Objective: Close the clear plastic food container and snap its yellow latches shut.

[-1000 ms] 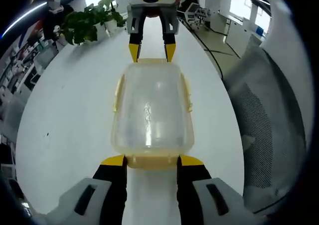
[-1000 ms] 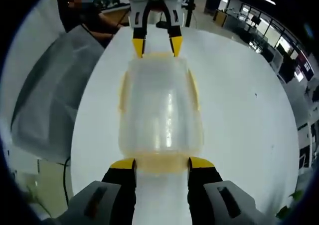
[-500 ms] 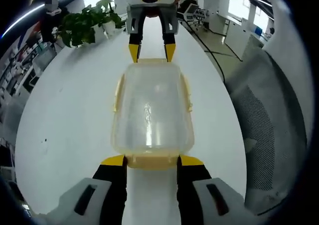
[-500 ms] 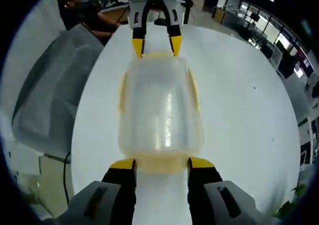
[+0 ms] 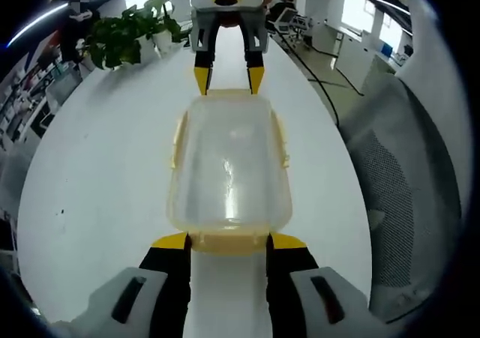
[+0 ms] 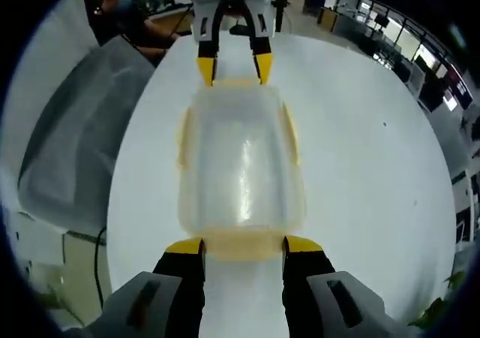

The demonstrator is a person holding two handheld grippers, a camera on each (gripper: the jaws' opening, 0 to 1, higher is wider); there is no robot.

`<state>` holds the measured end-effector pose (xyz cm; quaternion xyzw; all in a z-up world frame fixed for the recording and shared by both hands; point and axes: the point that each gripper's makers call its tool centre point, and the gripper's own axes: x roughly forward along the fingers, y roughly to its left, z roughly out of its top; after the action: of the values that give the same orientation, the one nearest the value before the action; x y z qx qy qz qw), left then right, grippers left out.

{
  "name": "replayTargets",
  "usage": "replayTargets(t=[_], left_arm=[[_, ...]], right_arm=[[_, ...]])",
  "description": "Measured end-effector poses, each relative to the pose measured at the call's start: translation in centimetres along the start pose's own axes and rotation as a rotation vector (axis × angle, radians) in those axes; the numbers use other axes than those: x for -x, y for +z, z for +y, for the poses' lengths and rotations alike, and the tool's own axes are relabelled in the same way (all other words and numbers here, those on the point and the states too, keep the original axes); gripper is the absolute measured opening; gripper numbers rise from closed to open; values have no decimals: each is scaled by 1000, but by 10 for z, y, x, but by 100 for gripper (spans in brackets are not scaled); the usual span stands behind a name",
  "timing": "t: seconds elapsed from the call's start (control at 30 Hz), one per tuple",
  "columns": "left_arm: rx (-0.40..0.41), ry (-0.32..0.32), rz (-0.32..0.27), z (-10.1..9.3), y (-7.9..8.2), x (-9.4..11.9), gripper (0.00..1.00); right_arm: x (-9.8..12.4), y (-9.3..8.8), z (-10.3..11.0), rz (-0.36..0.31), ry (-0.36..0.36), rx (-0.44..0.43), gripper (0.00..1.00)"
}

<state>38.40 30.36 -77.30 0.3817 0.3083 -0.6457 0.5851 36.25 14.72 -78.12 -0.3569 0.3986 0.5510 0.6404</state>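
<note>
The clear plastic food container [image 5: 229,169] rests lid-on at the centre of the white table [image 5: 105,166]. The left claw [image 5: 229,241] and right claw [image 6: 244,245] face each other at opposite short ends, jaws apart, tips flanking the yellow end latches [image 6: 244,243].

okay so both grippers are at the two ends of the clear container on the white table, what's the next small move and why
Probably press both end latches in together. The lid already sits on the clear container, and the left gripper and right gripper each straddle a yellow end latch with open jaws. Whether those latches have already clicked is hard to tell, so push gently while the white table supports it.
</note>
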Motion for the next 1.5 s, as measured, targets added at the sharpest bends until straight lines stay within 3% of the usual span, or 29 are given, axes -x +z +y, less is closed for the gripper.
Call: replayTargets(t=[0.47,0.87,0.93,1.13,1.3,1.4,1.5], left_arm=[[14,-32,-2,0,-2,-2,38],[-24,-4,-10,4,-4,-3,40],[-18,-3,-16,3,-4,-2,40],[7,4,-17,2,-8,3,45],[81,22,-35,0,-12,11,45],[195,50,-94,1,-7,19,45],[286,89,-114,5,-5,23,45]], right_arm=[[-2,-1,-1,-9,21,-17,39],[-1,-2,-2,-25,11,-43,44],[-1,-2,-2,-30,8,-49,48],[6,-3,-4,-40,-11,-72,48],[18,2,-4,-82,-56,-159,47],[25,5,-7,-118,-100,-268,47],[30,6,-11,-134,-145,-374,45]])
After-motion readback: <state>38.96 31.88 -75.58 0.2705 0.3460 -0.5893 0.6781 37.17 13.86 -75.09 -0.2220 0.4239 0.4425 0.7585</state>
